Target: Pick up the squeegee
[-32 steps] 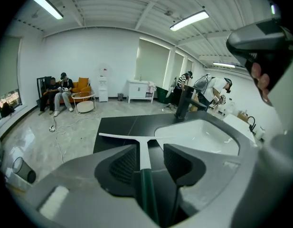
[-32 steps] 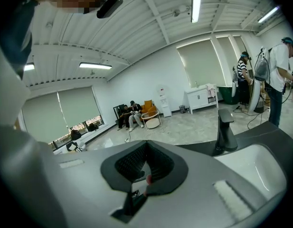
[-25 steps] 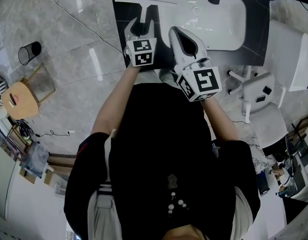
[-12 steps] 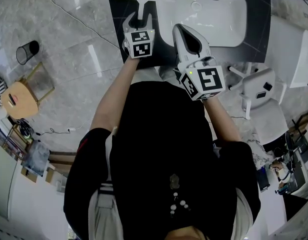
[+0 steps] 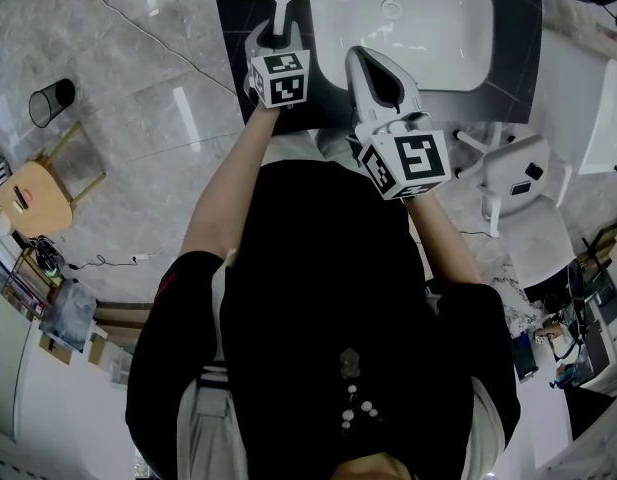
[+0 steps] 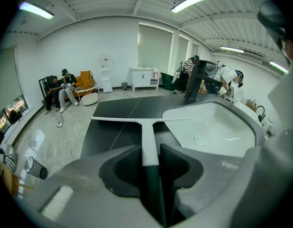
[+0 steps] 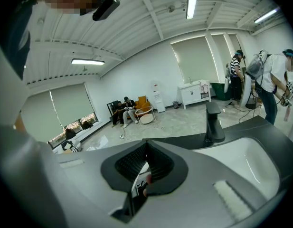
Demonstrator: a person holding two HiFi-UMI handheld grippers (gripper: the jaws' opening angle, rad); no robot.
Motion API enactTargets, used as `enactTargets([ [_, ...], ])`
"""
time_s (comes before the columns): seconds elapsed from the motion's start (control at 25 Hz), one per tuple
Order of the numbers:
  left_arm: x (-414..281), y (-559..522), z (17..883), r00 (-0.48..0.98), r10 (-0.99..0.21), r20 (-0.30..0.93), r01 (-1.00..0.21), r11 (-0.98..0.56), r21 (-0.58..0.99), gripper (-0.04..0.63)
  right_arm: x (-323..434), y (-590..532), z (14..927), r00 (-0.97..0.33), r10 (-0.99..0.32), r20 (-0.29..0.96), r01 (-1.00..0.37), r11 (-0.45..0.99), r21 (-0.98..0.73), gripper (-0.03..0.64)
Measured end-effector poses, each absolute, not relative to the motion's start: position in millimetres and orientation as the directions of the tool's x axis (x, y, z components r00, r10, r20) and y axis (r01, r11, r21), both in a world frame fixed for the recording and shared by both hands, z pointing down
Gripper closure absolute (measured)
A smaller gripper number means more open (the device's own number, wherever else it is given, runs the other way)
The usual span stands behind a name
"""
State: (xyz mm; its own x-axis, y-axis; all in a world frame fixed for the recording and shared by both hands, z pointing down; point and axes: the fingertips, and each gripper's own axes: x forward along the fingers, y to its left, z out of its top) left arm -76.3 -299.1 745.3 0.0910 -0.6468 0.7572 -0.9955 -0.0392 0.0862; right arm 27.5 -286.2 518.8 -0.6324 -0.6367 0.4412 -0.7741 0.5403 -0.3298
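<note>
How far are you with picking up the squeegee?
Done: the left gripper is at the squeegee, handle between its jaws. In hand: the jaws have just been closing, and the pads look pressed on the handle. Left: the lift; the blade lies on the black countertop.

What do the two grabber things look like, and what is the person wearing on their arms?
The left gripper and right gripper are smooth light-grey shells with dark ribbed pads. Each carries a white cube printed with black square markers. The person wears a black short-sleeved top.
</note>
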Motion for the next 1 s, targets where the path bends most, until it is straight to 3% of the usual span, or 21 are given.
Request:
enactTargets([
  [0.12, -79.4, -297.8, 747.6, 0.073, -0.637, 0.767, -0.997, -0.028, 0.071, 0.492, 29.5, -283.9, 519.0, -0.63, -0.638, 0.442, -0.776, 0.539, -0.328, 0.614],
  [1.0, -82.1, -269.3, 730.5, 0.027, -0.664, 0.748, -0.999, 0.001, 0.036, 0.497, 43.1, -258.9, 512.6, -0.644, -0.638, 0.423, -0.764, 0.563, -0.314, 0.614],
])
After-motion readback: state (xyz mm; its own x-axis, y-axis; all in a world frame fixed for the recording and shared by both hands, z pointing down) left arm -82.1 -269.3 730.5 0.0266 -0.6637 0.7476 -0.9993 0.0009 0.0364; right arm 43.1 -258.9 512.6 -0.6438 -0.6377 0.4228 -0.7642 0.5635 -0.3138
